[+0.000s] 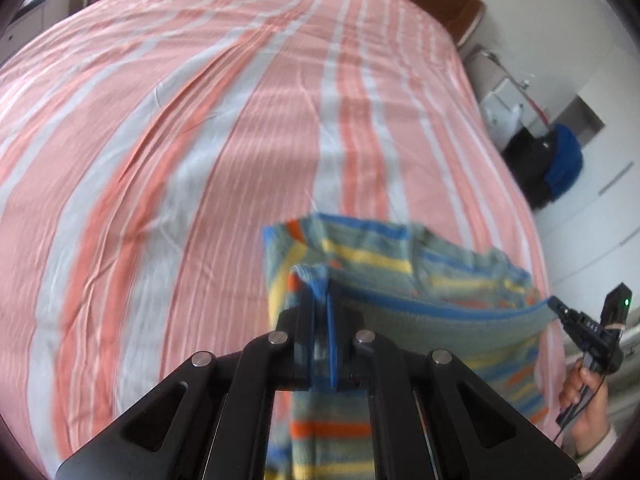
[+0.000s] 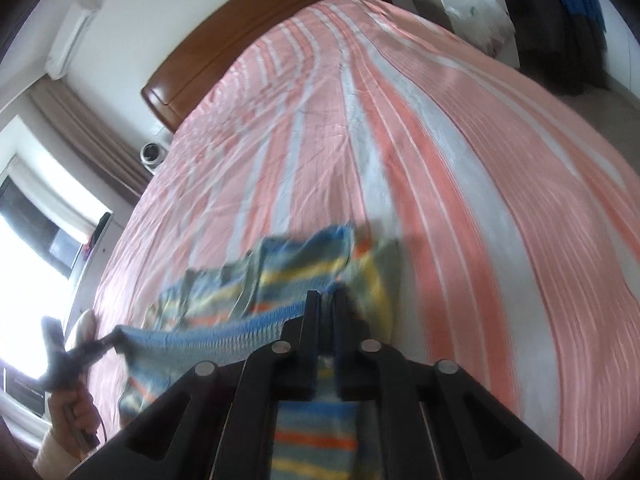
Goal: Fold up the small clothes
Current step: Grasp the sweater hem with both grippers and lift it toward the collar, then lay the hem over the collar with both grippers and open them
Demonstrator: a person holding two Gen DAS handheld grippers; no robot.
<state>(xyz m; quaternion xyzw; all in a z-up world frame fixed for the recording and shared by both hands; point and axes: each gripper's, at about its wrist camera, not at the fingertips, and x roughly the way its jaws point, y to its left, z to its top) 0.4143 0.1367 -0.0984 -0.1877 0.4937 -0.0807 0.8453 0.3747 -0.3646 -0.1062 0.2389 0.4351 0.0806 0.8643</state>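
A small striped knit garment (image 1: 384, 256), grey-green with blue, yellow and orange bands, hangs stretched between my two grippers above the bed. My left gripper (image 1: 323, 300) is shut on one end of its blue-edged hem. My right gripper (image 2: 327, 300) is shut on the other end of the hem (image 2: 224, 336). In the left wrist view the right gripper (image 1: 560, 308) shows at the right edge, pinching the hem. In the right wrist view the left gripper (image 2: 104, 344) shows at the lower left, holding the garment (image 2: 280, 276). The lower part of the cloth droops toward the sheet.
The bed has a pink and white striped sheet (image 1: 200, 140) with a wooden headboard (image 2: 224, 48) at the far end. A window (image 2: 24, 264) is at the left. A black bag with blue cloth (image 1: 556, 160) stands by the bed's right side.
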